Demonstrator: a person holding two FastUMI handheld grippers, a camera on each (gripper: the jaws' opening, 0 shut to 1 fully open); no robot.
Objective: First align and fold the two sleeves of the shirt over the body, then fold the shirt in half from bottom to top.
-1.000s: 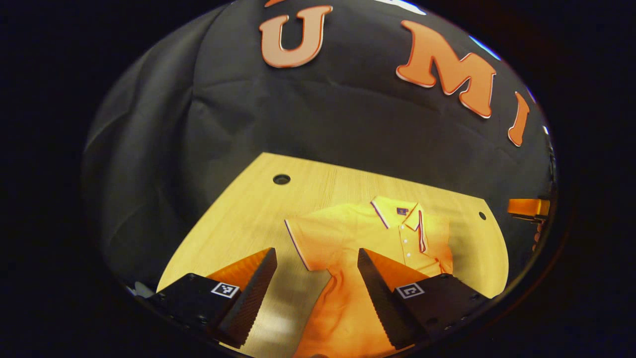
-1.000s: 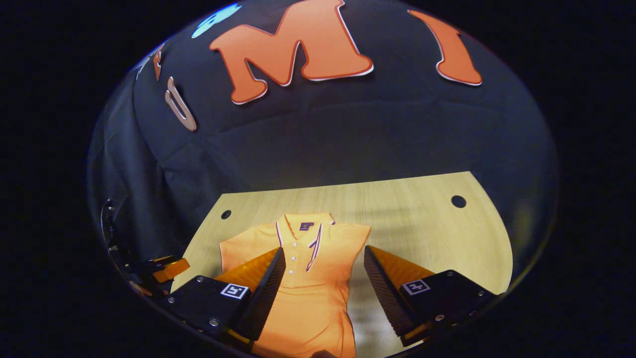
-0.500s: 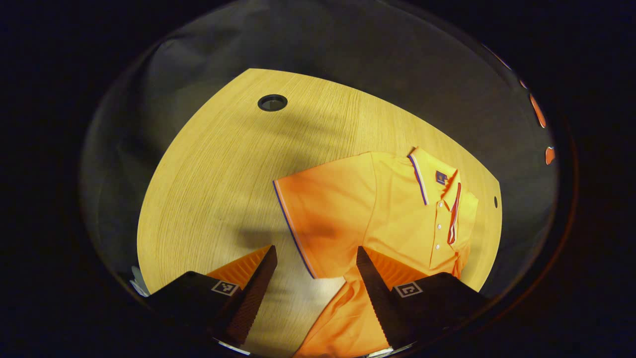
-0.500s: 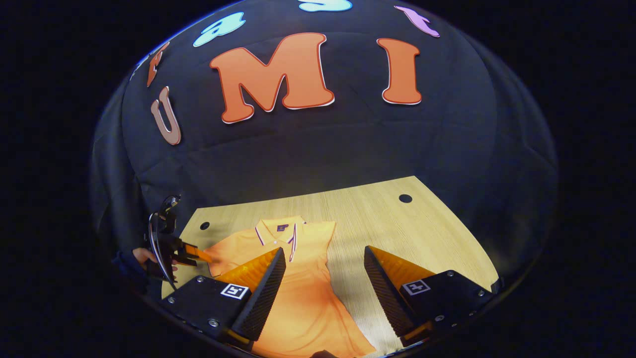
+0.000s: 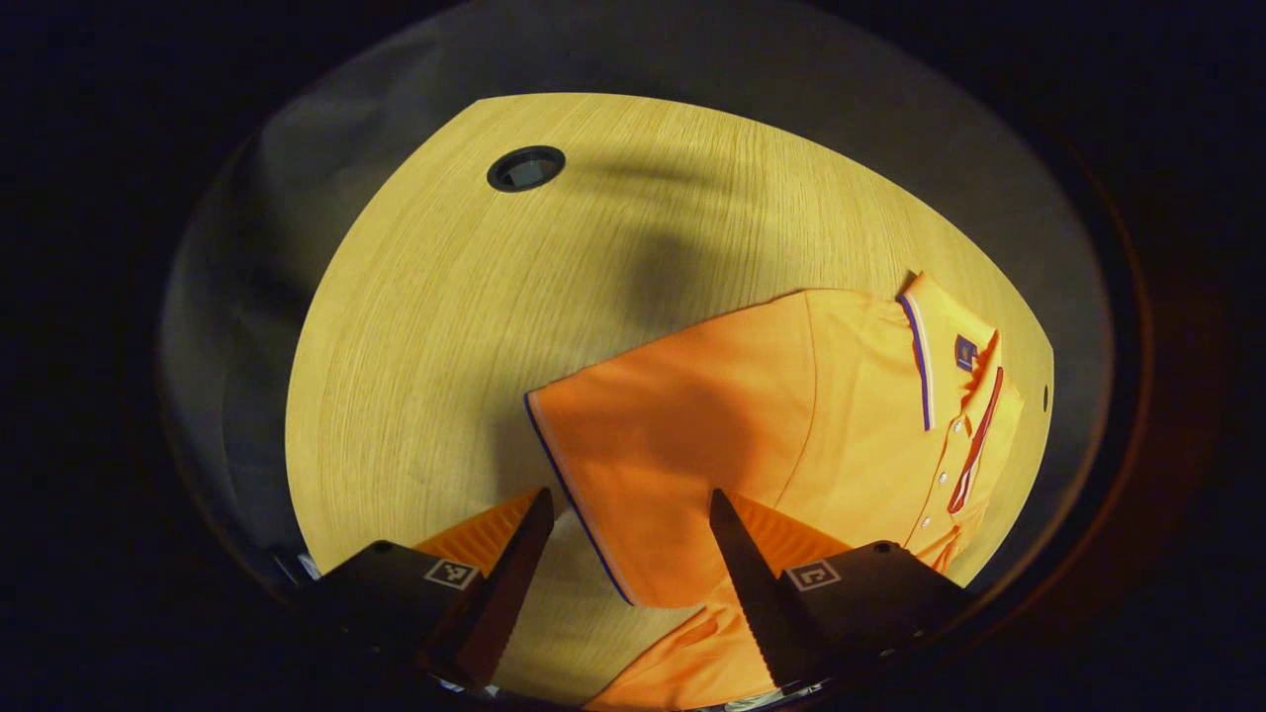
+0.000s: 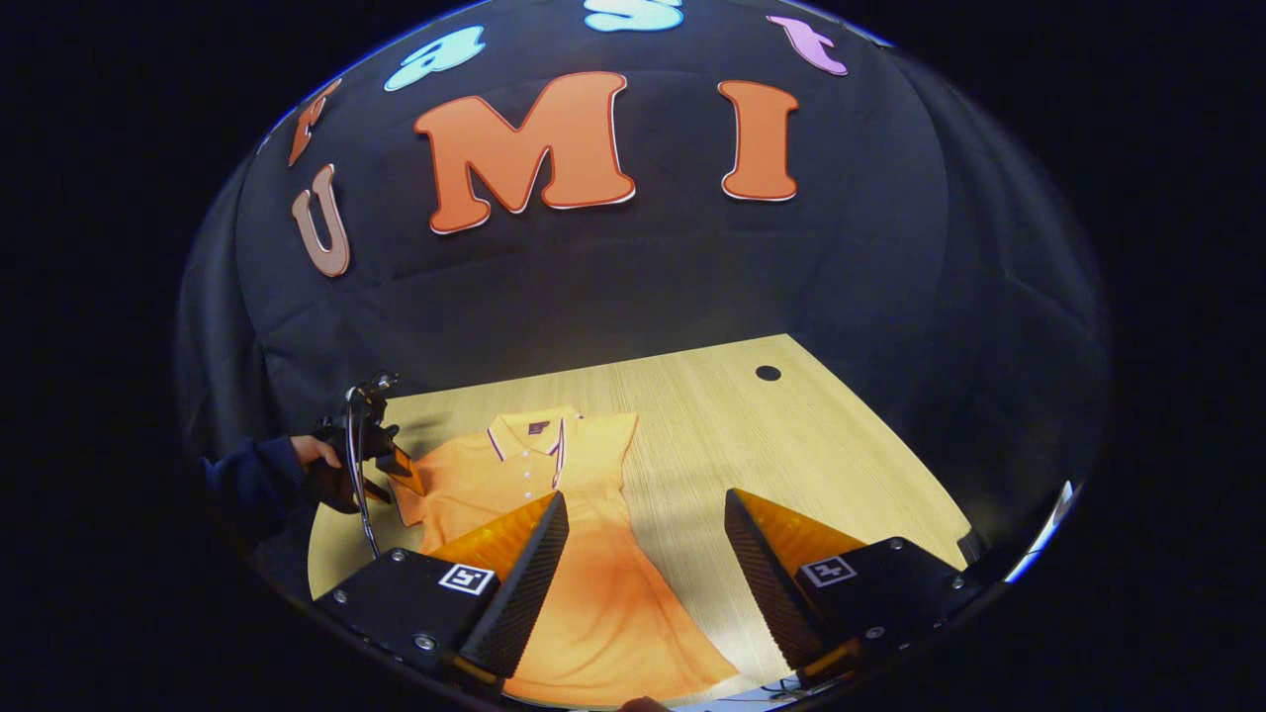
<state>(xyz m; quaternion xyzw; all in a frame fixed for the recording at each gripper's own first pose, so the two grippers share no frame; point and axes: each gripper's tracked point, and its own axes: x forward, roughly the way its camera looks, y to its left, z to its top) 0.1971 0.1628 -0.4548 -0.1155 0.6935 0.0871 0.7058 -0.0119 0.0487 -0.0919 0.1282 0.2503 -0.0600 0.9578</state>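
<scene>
**Left gripper over the spread sleeve**

The shirt (image 5: 851, 415) lies flat on the tabletop (image 5: 475, 326), collar away. The left gripper (image 5: 630, 534) hovers with fingers wide, the sleeve (image 5: 653, 445) hem between them but not pinched. The right gripper (image 6: 645, 539) hangs above the shirt's lower body, fingers wide and empty. A hand (image 6: 318, 453) holds the left gripper by the sleeve.

No word or number can be read on the things here. The shirt (image 5: 791, 425) carries a small dark label (image 5: 965, 352) inside the collar, too small to read. Each hand-held gripper has square black-and-white marker patterns on its body: on the left hand-held gripper (image 5: 628, 514) and on the right hand-held gripper (image 6: 645, 514). These are coded patterns, not letters.
</scene>
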